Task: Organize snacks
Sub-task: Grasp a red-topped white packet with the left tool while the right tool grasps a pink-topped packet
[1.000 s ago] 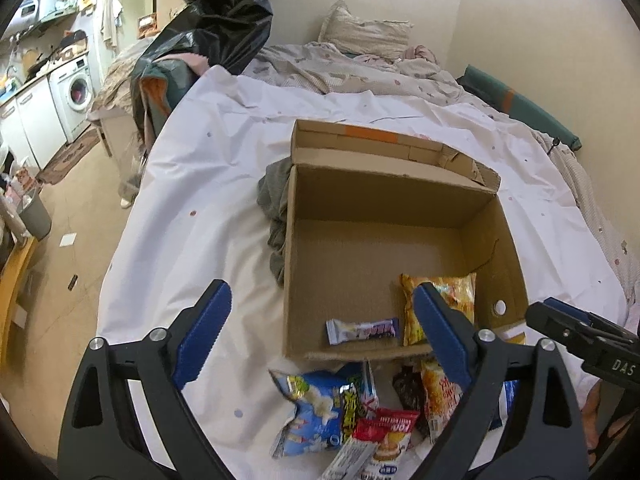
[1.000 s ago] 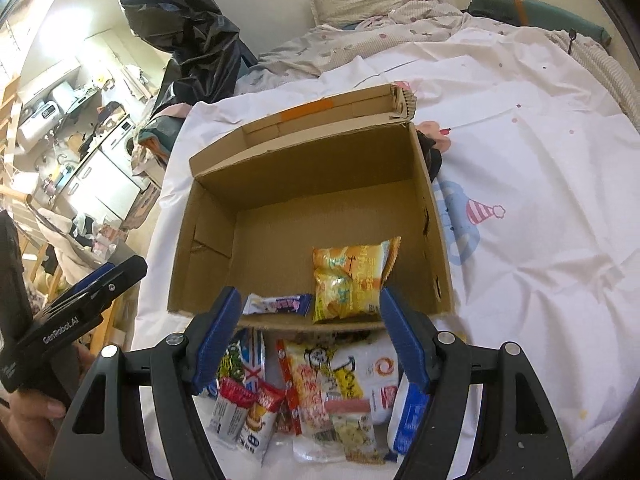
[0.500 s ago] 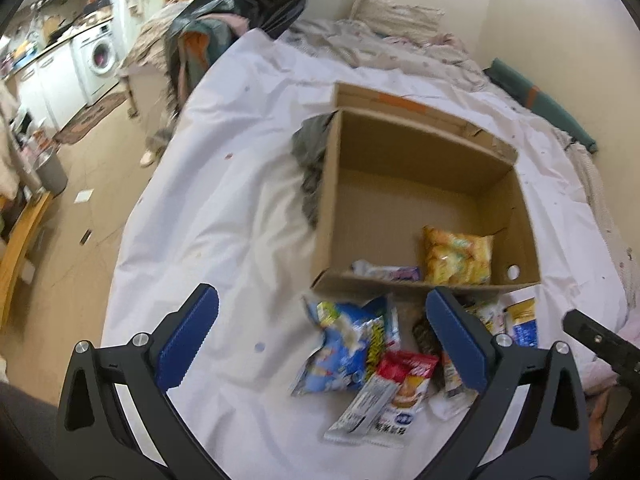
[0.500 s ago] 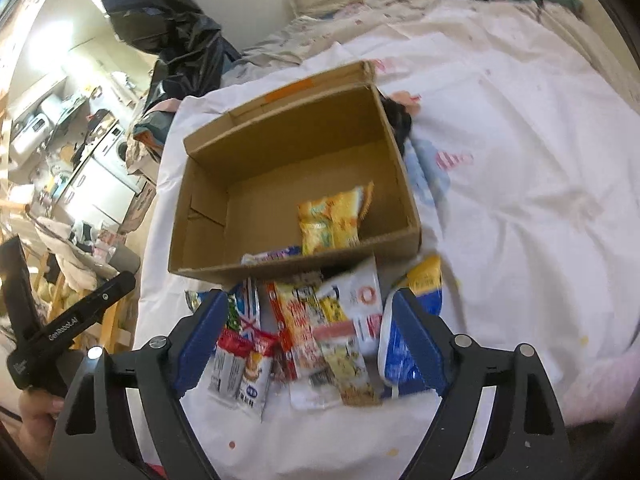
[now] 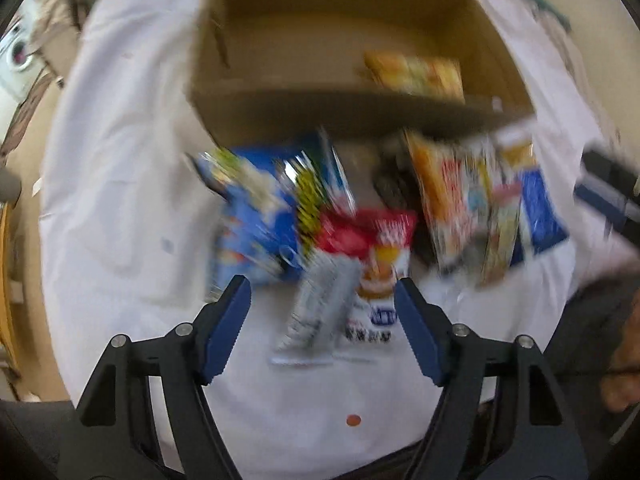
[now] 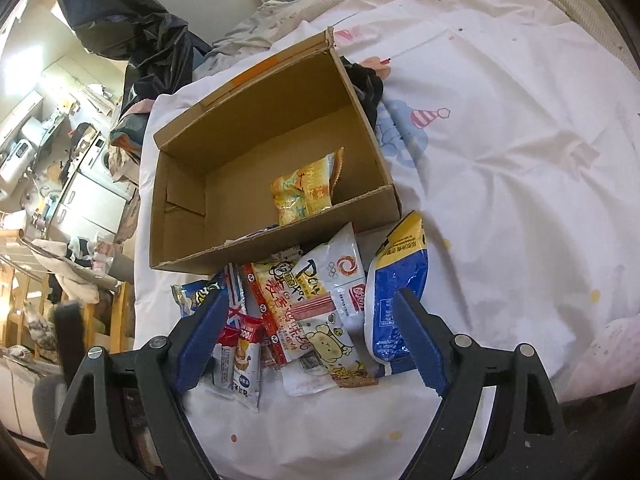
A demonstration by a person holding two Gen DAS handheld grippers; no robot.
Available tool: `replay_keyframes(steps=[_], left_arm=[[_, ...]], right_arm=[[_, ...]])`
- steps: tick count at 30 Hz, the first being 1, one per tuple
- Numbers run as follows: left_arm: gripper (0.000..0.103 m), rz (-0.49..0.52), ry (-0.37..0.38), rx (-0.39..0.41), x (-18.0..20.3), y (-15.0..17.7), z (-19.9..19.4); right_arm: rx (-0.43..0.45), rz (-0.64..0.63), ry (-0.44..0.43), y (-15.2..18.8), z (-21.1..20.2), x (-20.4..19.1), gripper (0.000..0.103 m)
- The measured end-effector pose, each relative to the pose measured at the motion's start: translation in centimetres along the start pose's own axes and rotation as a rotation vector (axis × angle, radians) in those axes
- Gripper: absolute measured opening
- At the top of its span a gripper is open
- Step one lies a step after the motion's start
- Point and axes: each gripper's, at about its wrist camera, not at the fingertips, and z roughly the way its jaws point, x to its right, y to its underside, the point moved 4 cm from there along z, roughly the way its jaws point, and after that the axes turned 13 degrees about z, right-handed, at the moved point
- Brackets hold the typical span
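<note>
- The white sheet (image 6: 500, 208) covers the bed and everything sits on it. It fills the right wrist view from 12 o'clock round to 5 o'clock.
- The cardboard box (image 6: 276, 240) stands open on the sheet, at about 11 o'clock from the middle of that view. In the left wrist view the box (image 5: 352, 116) is at 12 o'clock and looks blurry.
- A black bag (image 6: 132, 32) sits behind the box, at 10 o'clock.
- The right gripper (image 6: 308, 340) is at 6 o'clock. Its blue jaws are wide apart and hold nothing. They hang over the pile of snacks.
- The left gripper (image 5: 322, 322) is at 6 o'clock in its own view. Its jaws have just been closing, but there is still a wide gap and they squeeze nothing. A grey packet (image 5: 320, 308) and a red packet (image 5: 372, 240) lie on the sheet between them.
- The snacks lie in a pile just in front of the box.
- The blue bag (image 6: 396, 300) is at the 3 o'clock end of the pile.
- A white pouch (image 6: 340, 276) lies beside it.
- A yellow snack bag (image 6: 306, 192) is already inside the box, next to the front wall.
</note>
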Motion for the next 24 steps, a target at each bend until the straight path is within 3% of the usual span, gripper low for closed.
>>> replay_keyframes(steps=[2, 5, 6, 7, 11, 14, 16, 19, 22, 23, 24], left_arm=[[0.065, 0.026, -0.018, -0.028, 0.6, 0.1, 1.2], [0.043, 0.074, -0.028, -0.048, 1.5, 0.1, 2.4], [0.03, 0.09, -0.034, -0.047, 1.8, 0.0, 2.3], [0.028, 0.1, -0.039, -0.047, 1.9, -0.1, 2.1], [0.027, 0.076, 0.019, -0.027, 2.3, 0.3, 0.0], [0.027, 0.027, 0.034, 0.016, 1.8, 0.5, -1.8], [0.027, -0.025, 0.046, 0.044, 0.9, 0.4, -2.8], [0.027, -0.06, 0.03, 0.085, 0.2, 0.3, -3.8], [0.027, -0.08, 0.018, 0.125, -0.8, -0.2, -4.5], [0.027, -0.088, 0.017, 0.132, -1.1, -0.4, -4.6], [0.027, -0.092, 0.022, 0.133, -1.2, -0.6, -4.5]], right_arm=[[-0.001, 0.0, -0.002, -0.1, 0.1, -0.1, 0.086], [0.002, 0.001, -0.003, -0.2, 0.1, -0.1, 0.086], [0.0, 0.003, -0.003, -0.2, 0.1, 0.0, 0.086], [-0.002, 0.004, -0.002, -0.2, 0.1, 0.0, 0.086], [-0.043, -0.01, -0.004, 0.2, 0.7, 0.2, 0.086], [-0.143, -0.02, -0.007, 1.3, 2.2, 0.1, 0.07], [-0.183, -0.054, 0.037, 2.1, 3.3, -0.1, 0.056], [-0.204, -0.13, 0.093, 3.0, 4.5, -1.0, 0.054], [-0.216, -0.208, 0.214, 3.6, 6.8, -1.4, 0.052], [-0.233, -0.235, 0.243, 3.8, 7.6, -1.6, 0.048], [-0.239, -0.249, 0.258, 3.9, 7.9, -1.7, 0.036]])
